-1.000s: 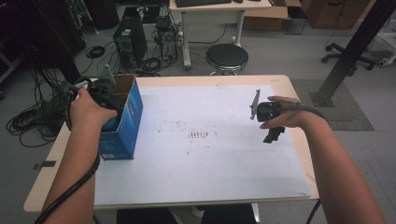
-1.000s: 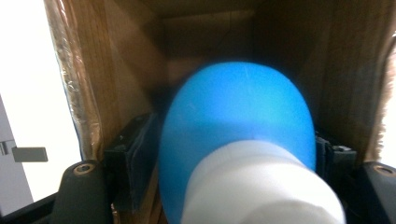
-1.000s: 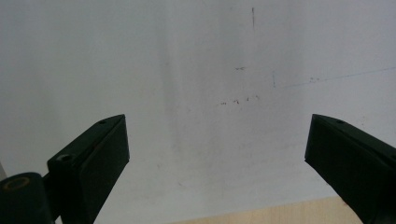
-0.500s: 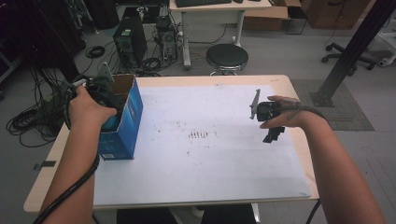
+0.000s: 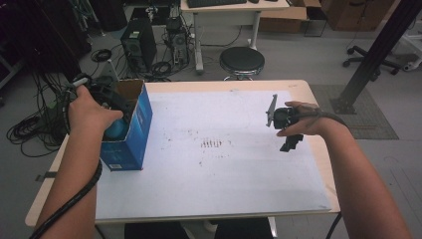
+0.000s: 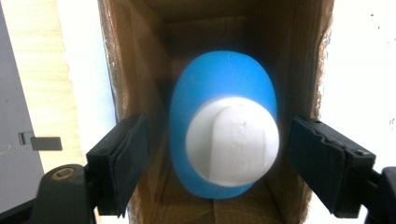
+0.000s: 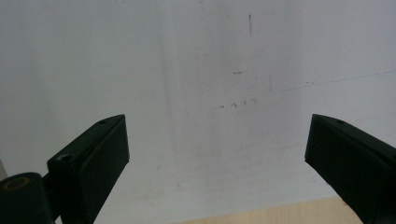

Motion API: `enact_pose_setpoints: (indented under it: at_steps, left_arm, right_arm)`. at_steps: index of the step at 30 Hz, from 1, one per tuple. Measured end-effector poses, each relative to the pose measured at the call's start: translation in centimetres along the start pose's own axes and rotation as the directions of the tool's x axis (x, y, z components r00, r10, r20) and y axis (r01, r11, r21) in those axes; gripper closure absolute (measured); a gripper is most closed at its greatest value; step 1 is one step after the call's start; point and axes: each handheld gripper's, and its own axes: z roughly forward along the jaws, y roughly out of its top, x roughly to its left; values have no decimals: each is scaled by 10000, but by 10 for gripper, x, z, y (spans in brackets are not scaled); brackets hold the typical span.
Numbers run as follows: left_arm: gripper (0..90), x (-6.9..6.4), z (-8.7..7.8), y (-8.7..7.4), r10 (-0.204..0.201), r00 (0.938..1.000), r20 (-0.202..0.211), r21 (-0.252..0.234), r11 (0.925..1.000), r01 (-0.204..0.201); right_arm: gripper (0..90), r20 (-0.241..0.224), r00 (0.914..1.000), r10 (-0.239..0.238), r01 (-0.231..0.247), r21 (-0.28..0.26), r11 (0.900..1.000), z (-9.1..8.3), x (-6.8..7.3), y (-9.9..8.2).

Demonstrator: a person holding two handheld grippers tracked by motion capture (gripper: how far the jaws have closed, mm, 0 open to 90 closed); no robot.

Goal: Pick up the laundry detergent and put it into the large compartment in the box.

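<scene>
A blue cardboard box (image 5: 137, 130) stands open-topped at the table's left edge. Inside it is a blue bottle (image 6: 219, 79) with a white cap (image 6: 232, 140), seen from above; its blue also shows in the box mouth (image 5: 117, 128). My left gripper (image 6: 219, 135) is open over the box (image 6: 135, 60), one jaw on each side of the bottle and not touching it. In the high view a hand covers most of the left gripper (image 5: 112, 102). My right gripper (image 7: 217, 135) is open and empty above the white table sheet (image 7: 187, 56), held at the table's right side (image 5: 290, 141).
The white sheet (image 5: 219, 169) covers most of the wooden table (image 5: 318, 164), with faint marks at its middle. Beyond the far edge stand a black stool (image 5: 242, 60), computer towers (image 5: 137, 47) and floor cables (image 5: 30, 124). A black post (image 5: 373, 55) rises at right.
</scene>
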Motion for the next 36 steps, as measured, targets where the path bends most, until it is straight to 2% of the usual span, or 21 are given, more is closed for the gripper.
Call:
enact_pose_setpoints:
  at_steps: [4,13,22,32,36]
  left_arm:
    - [157,1,-2,-1,30,9998,-186,-51,10000,-31]
    - [128,1,-5,-3,171,9995,-271,-80,9998,-174]
    - [6,-7,-14,-5,662,9970,-411,-357,9971,-676]
    - [2,-20,-29,-5,1215,9911,-551,-759,9892,-1255]
    - [2,-31,-38,-5,1561,9856,-642,-852,9832,-1613]
  right_arm:
    - [61,-5,10000,49,-49,47,10000,-1,1,0]
    - [61,25,10000,15,-15,35,10000,-1,1,0]
    - [61,47,10000,86,-86,84,9999,-2,1,0]
    - [62,104,9999,45,-45,31,10000,-5,2,-2]
    - [62,103,9998,141,-142,71,9999,-7,2,-4]
